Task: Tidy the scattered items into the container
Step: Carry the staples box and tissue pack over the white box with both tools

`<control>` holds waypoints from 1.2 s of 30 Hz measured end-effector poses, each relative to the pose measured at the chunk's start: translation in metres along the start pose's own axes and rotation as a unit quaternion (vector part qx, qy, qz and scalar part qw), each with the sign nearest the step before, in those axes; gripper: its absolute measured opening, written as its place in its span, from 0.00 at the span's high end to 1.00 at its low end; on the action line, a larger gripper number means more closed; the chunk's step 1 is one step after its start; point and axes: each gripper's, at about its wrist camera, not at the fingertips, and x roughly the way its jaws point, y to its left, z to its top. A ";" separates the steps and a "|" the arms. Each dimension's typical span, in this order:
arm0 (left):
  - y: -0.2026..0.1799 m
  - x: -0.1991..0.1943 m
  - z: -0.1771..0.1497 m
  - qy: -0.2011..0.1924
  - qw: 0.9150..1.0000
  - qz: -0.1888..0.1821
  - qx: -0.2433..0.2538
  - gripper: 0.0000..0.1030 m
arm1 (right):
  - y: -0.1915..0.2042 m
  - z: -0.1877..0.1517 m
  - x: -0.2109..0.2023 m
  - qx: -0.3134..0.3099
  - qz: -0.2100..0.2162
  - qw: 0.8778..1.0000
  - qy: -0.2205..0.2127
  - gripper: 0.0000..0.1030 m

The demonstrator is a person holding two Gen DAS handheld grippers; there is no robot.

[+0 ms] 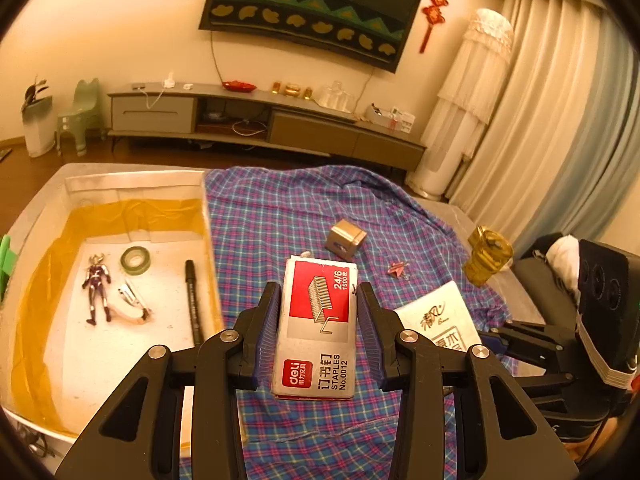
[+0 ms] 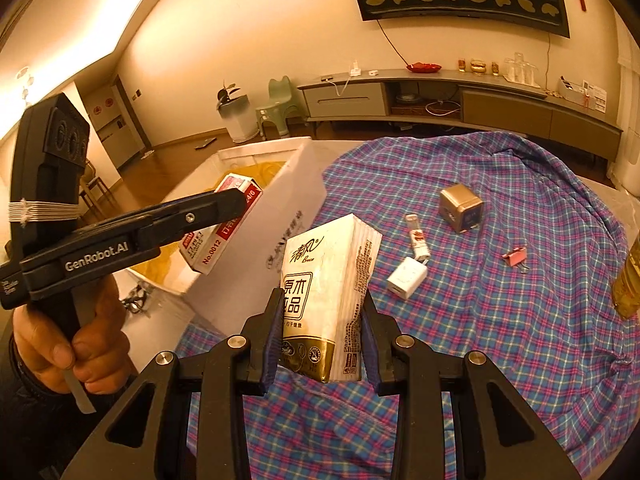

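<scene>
**Inspector A:** Left wrist view, first item. The left gripper point(image 1: 316, 320) is pinching a flat red-and-silver cardboard box of staples point(image 1: 316, 320) by its long sides; the box is off the cloth. The large white plastic container with a yellow lining point(image 1: 206, 216) stands to the left. Inside it I count a small purple-and-silver toy figure point(image 1: 97, 288), a roll of green tape point(image 1: 135, 260), a black marker pen point(image 1: 193, 300) and a white item I cannot identify point(image 1: 134, 300). Those are done.

**Inspector B:** Right wrist view agrees. The right gripper point(image 2: 322, 320) is clamped on a white soft pack of tissues with gold print point(image 2: 324, 300), gripped at its lower half and held upright above the blue-and-pink checked cloth point(image 2: 500, 320). Here the staples box appears at the near wall of the container, but whether it is past the rim I cannot tell.

**Inspector A:** Outstanding items?

**Inspector B:** On the cloth: a small gold metallic cube box point(image 2: 461, 207) toward the far side, a small white tube with red print point(image 2: 418, 240), a white square charger plug point(image 2: 406, 282) just beside it, and a pink binder clip point(image 2: 516, 259) to the right. A yellow glass bottle point(image 2: 628, 280) stands at the right edge.

**Inspector A:** Assessment, then. Four pieces stowed, two in transit, five on the cloth. I judge the task near its midpoint. The container lies left of both grippers, so each load must travel leftward and clear the rim before release.
</scene>
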 end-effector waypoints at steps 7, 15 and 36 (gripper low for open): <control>0.023 -0.015 0.001 -0.006 1.000 -0.003 -0.030 0.61 | 0.028 0.012 -0.006 -0.009 0.020 1.000 -0.015 0.65; 0.051 -0.023 0.002 -0.006 0.997 -0.010 -0.080 0.61 | 0.057 0.025 -0.002 -0.022 0.037 0.999 -0.015 0.65; 0.123 -0.020 -0.003 0.011 0.980 -0.011 -0.198 0.61 | 0.109 0.069 0.039 -0.076 0.041 0.996 0.006 0.65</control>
